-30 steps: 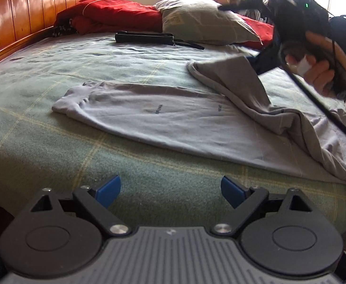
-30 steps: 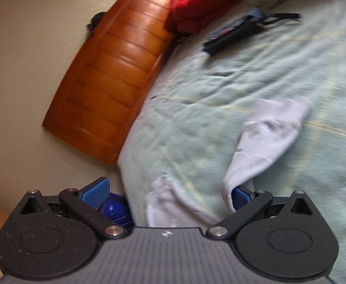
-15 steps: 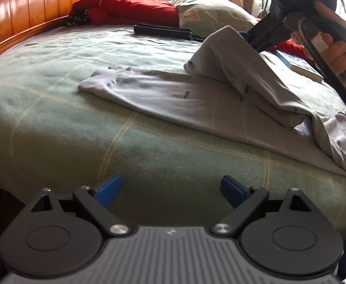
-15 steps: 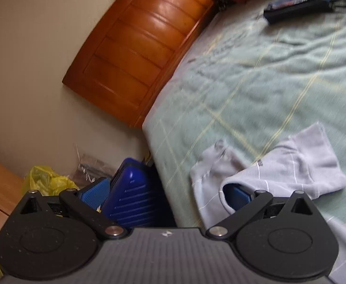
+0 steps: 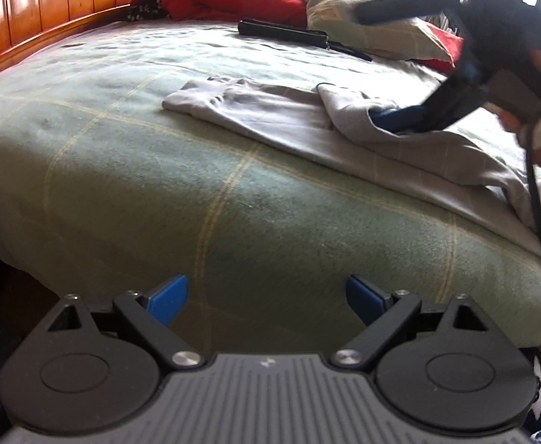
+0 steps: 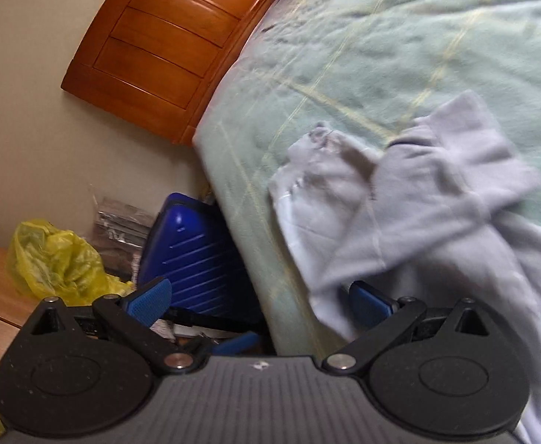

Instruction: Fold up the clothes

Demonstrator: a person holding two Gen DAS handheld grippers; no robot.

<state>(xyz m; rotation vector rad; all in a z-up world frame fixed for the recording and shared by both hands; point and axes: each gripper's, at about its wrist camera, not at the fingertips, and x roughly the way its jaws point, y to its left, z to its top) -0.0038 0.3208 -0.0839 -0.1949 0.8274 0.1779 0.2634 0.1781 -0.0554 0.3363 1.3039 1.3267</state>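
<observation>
Bedding, a green blanket (image 5: pixel 233 170) with thin yellow lines, covers the whole bed and is the biggest thing here. On the blanket, near its front edge, lies the grey shirt (image 5: pixel 270 114), mostly flat. One grey sleeve (image 6: pixel 466 162) is folded back across the shirt. Beyond the shirt, by the pillow (image 5: pixel 366 26), rests a long black case (image 5: pixel 281 31). The right gripper (image 6: pixel 259 299) has its jaws spread wide, with cloth draped over one blue finger (image 6: pixel 366 298). The left gripper (image 5: pixel 266 296) hangs in front of the blanket, jaws spread, holding nothing. To do this fold well, the sleeve should probably be laid flat and straight, and the finger slid out gently so the cloth does not bunch
</observation>
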